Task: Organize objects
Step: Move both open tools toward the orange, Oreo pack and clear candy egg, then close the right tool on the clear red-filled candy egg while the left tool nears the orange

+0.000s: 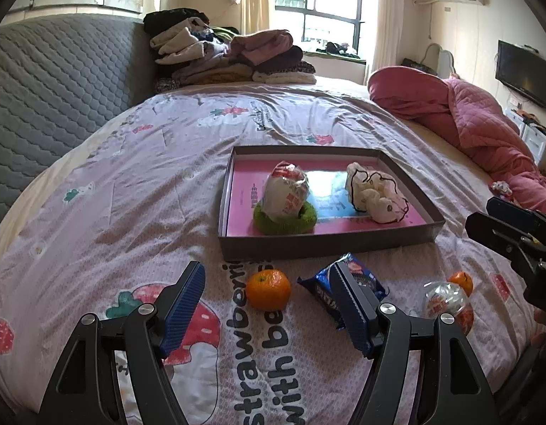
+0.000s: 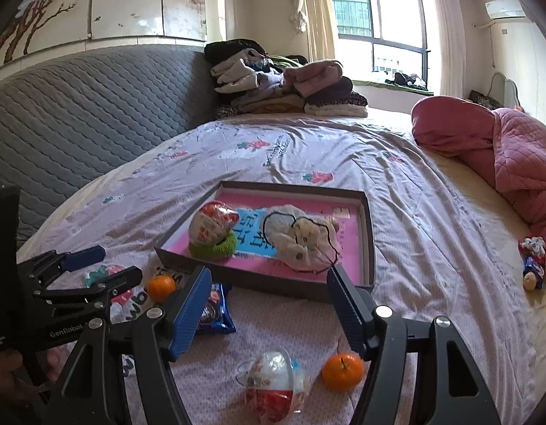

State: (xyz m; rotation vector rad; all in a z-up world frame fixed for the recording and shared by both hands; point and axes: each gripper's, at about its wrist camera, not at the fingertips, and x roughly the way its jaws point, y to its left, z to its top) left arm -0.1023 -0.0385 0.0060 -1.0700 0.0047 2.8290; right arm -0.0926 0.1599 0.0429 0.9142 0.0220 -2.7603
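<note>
A shallow dark tray (image 1: 326, 242) with a pink floor lies on the bedspread. It holds a foil-wrapped egg (image 1: 287, 191) standing in a green ring (image 1: 301, 223) and a white cloth pouch (image 1: 375, 191). In front of the tray lie an orange (image 1: 268, 289), a blue snack packet (image 1: 370, 281), a second wrapped egg (image 1: 446, 301) and another orange (image 1: 460, 281). My left gripper (image 1: 267, 272) is open and empty, with the first orange on the bed between its fingers. My right gripper (image 2: 269, 276) is open and empty above the loose egg (image 2: 273, 382) and the orange (image 2: 342, 371).
Folded clothes (image 1: 230, 56) are piled at the head of the bed by a grey quilted headboard (image 1: 53, 99). A pink quilt (image 1: 478, 120) is bunched along the right side. Small toys (image 2: 533, 265) lie near the bed's right edge.
</note>
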